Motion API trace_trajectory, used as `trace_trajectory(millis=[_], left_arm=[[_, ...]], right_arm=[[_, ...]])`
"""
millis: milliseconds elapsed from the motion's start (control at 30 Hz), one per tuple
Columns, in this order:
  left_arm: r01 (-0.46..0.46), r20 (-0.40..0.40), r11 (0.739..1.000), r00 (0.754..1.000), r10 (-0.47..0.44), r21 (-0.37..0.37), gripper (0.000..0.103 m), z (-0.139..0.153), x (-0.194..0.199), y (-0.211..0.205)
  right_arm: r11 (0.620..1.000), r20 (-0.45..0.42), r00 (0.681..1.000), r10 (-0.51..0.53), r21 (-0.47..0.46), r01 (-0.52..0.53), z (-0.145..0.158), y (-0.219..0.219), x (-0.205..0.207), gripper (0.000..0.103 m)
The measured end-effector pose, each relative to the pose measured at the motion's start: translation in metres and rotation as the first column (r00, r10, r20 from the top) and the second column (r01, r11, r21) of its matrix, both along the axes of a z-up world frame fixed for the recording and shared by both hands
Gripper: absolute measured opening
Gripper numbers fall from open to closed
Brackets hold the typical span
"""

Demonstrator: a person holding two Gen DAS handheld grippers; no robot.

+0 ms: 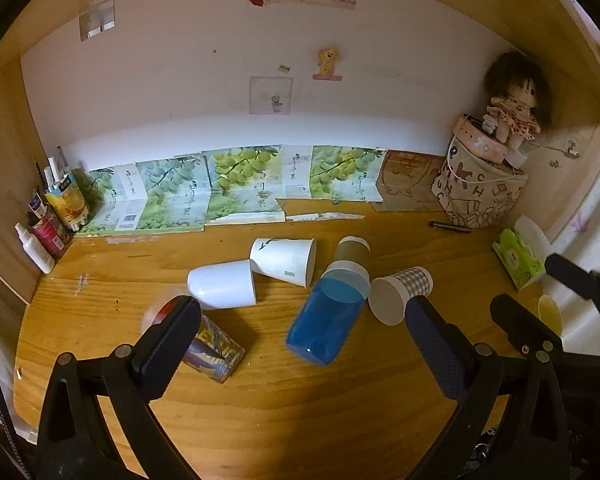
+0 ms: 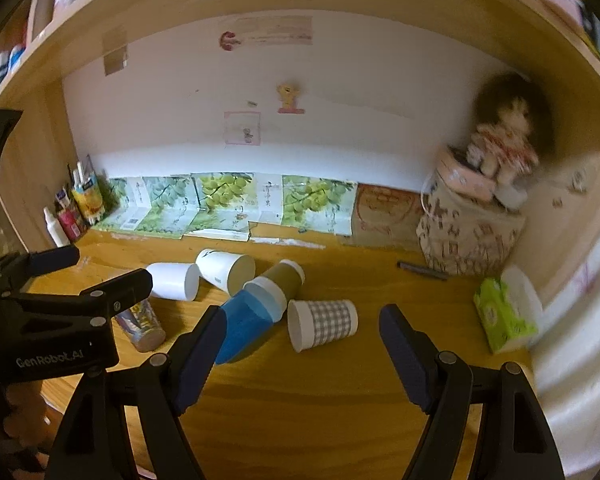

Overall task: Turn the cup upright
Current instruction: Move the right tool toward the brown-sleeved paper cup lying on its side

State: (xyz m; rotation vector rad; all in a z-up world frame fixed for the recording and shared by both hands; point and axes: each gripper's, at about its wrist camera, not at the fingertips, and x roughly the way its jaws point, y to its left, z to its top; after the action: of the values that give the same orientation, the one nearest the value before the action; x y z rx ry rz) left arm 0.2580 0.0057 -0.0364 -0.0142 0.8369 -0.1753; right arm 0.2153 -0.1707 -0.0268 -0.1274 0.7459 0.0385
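Several cups lie on their sides on the wooden desk (image 1: 260,400): a blue cup (image 1: 326,320) (image 2: 248,324), a checked paper cup (image 1: 400,294) (image 2: 324,322), an olive cup (image 1: 352,252) (image 2: 286,278), two white cups (image 1: 224,284) (image 1: 286,260), and a printed cup (image 1: 214,350) (image 2: 140,322). My left gripper (image 1: 300,320) is open above the desk, its left finger over the printed cup, the blue cup between the fingers. My right gripper (image 2: 302,330) is open, hovering short of the checked cup.
Grape-print boxes (image 1: 228,184) lean on the back wall. A patterned bag with a doll (image 1: 480,188) fills the back right corner. A green tissue pack (image 1: 518,258) lies at right, bottles (image 1: 48,224) at left, a pen (image 1: 450,227) near the bag.
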Motion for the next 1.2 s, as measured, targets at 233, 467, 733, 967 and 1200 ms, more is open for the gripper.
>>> trace_trajectory(millis=[233,467,733,967,1200], left_arm=[[-0.006,-0.025,1.000,1.000,0.005,-0.009,0.102,-0.009,0.016,0.002],[-0.005,-0.055,1.000,0.998,0.005,-0.008,0.102,-0.021,0.032,0.002],[0.007,-0.073,1.000,0.997,-0.007,0.002,0.102,-0.035,0.050,-0.001],[0.024,-0.079,1.000,0.997,-0.022,0.018,0.102,-0.046,0.062,-0.005],[0.029,-0.137,0.999,0.990,-0.035,-0.044,0.102,-0.058,0.077,0.001]], right_arm=[[0.983,-0.020,0.993,0.117,-0.138,-0.119,-0.004,0.006,0.030,0.079],[0.927,-0.066,0.961,0.268,-0.254,-0.276,-0.015,0.012,0.059,0.079],[0.786,-0.141,0.879,0.455,-0.399,-0.471,-0.033,0.023,0.083,0.079],[0.624,-0.231,0.777,0.586,-0.483,-0.614,-0.055,0.028,0.104,0.079],[0.478,-0.319,0.686,0.654,-0.529,-0.701,-0.076,0.031,0.120,0.079]])
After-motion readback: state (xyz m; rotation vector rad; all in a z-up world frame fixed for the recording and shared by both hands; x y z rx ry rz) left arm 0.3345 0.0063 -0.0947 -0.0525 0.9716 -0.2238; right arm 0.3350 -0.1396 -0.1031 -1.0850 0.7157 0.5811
